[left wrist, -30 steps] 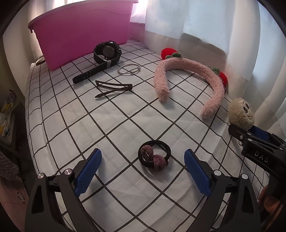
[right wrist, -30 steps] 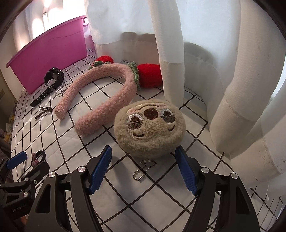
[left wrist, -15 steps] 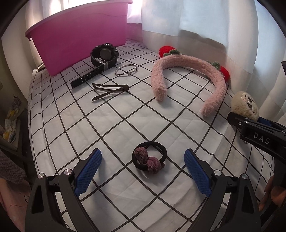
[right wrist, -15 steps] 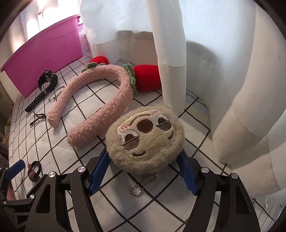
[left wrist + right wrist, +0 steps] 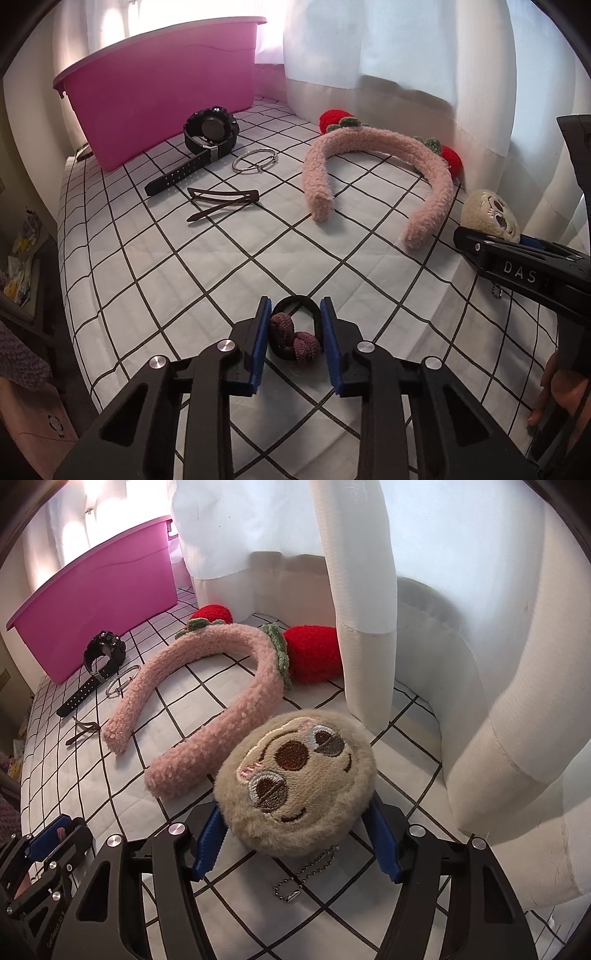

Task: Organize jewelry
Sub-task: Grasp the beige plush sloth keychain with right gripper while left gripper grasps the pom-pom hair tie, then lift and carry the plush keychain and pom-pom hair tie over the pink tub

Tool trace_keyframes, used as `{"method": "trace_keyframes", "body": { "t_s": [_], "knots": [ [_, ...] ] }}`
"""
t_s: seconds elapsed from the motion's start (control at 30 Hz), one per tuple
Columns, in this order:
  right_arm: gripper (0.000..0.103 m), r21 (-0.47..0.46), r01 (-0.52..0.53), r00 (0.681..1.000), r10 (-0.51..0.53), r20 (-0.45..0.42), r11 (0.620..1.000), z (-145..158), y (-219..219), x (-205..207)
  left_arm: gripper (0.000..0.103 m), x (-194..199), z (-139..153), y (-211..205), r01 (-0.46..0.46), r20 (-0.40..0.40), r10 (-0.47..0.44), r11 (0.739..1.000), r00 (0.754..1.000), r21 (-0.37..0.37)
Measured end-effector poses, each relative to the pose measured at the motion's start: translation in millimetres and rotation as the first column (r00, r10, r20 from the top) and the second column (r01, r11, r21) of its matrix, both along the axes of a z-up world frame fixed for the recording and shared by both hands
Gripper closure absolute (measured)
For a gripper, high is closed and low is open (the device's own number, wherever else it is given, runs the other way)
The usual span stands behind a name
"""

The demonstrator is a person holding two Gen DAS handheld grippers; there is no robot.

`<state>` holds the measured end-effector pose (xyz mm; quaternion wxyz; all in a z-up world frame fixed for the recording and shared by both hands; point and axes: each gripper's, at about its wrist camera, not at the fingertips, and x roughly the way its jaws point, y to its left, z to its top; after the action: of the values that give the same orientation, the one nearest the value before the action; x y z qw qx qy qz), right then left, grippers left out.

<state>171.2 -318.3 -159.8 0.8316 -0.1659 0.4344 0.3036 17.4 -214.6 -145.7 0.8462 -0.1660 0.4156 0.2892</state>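
Note:
My left gripper points down at the checked cloth, and its jaws are closing. Both blue pads touch the sides of a black hair tie with a mauve knot. In the right wrist view my right gripper is also closing. Its pads press into both sides of a round beige plush sloth keychain, which is tilted up, its bead chain trailing on the cloth. A magenta bin stands at the far left.
On the cloth lie a black watch, a thin metal bangle, a dark hair clip and a pink fluffy headband with red strawberries. White curtains hang close on the right. The cloth's edge drops off at the left.
The left jaws have swung from wide open to closed around the hair tie. The right gripper has moved forward around the plush keychain, narrowed on it, and the plush has tilted up.

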Motion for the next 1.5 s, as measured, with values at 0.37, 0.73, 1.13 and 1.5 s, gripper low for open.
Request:
{"method": "trace_keyframes", "body": {
  "t_s": [0.37, 0.73, 1.13, 1.5],
  "knots": [
    [0.043, 0.040, -0.011, 1.000, 0.011, 0.003, 0.999, 12.2, -12.7, -7.1, 0.087, -9.2, 2.5, 8.9, -0.020, 0.019, 0.021, 0.999, 1.000, -0.031],
    [0.043, 0.045, -0.035, 0.999, 0.035, -0.006, 0.998, 30.3, -21.2, -35.3, 0.087, -23.8, 23.2, 21.4, -0.031, 0.047, 0.033, 0.998, 0.998, -0.047],
    [0.043, 0.067, -0.146, 0.989, 0.148, -0.028, 0.987, 84.3, -5.7, -76.8, 0.087, -47.7, 82.7, 48.3, -0.069, 0.072, 0.071, 0.997, 0.995, -0.031],
    [0.043, 0.181, -0.286, 0.958, 0.284, 0.035, 0.941, 167.5, 47.7, -95.7, 0.087, -92.1, 172.0, 112.2, -0.192, 0.159, 0.187, 0.981, 0.969, 0.017]
  ]
}}
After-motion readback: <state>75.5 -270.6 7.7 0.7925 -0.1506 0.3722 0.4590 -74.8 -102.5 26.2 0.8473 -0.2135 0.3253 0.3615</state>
